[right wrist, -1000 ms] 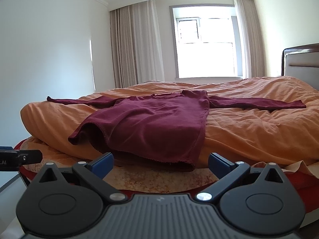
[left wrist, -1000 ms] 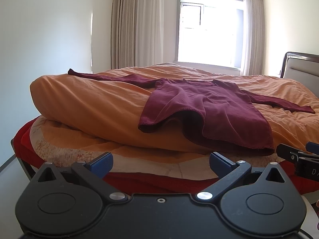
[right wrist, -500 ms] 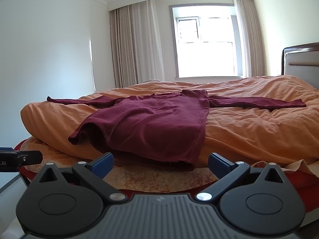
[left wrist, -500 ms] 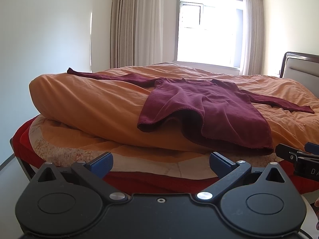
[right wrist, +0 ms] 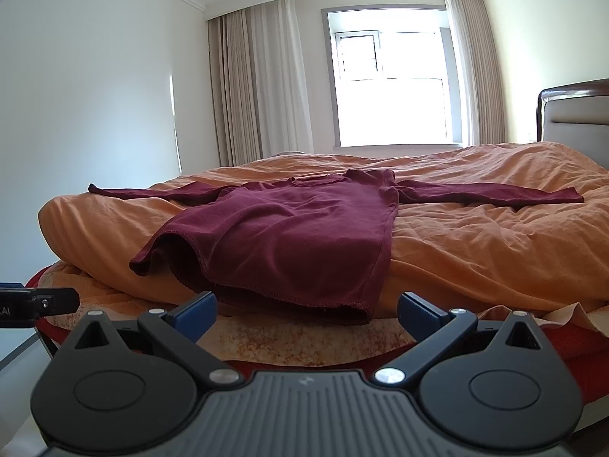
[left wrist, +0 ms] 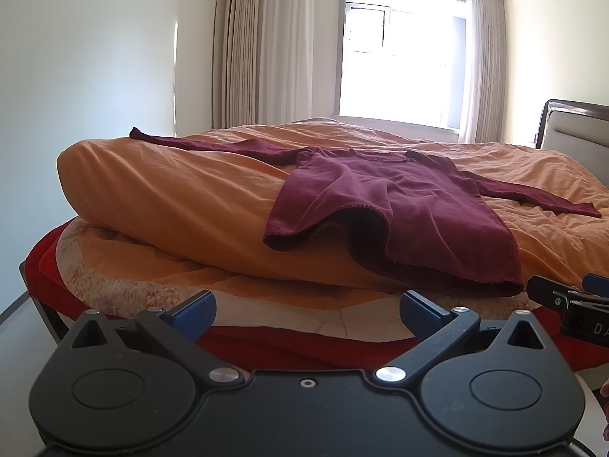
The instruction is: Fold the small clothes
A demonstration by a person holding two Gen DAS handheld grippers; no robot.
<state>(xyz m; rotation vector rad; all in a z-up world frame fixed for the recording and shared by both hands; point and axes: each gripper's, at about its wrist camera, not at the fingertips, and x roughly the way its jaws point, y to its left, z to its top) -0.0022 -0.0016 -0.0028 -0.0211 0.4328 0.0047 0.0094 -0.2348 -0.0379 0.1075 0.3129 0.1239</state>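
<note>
the shirt (left wrist: 399,205) lies spread flat on the duvet (left wrist: 182,198), sleeves out to both sides, hem draped over the near edge, ahead of both grippers and touching neither. the left gripper (left wrist: 306,310) sits low before the bed, jaws wide apart and empty; the right gripper (right wrist: 306,310) beside it matches, level and aimed at the hem. the hem's left corner curls up, hiding what lies under it. each gripper's tip pokes into the other's view.
</note>
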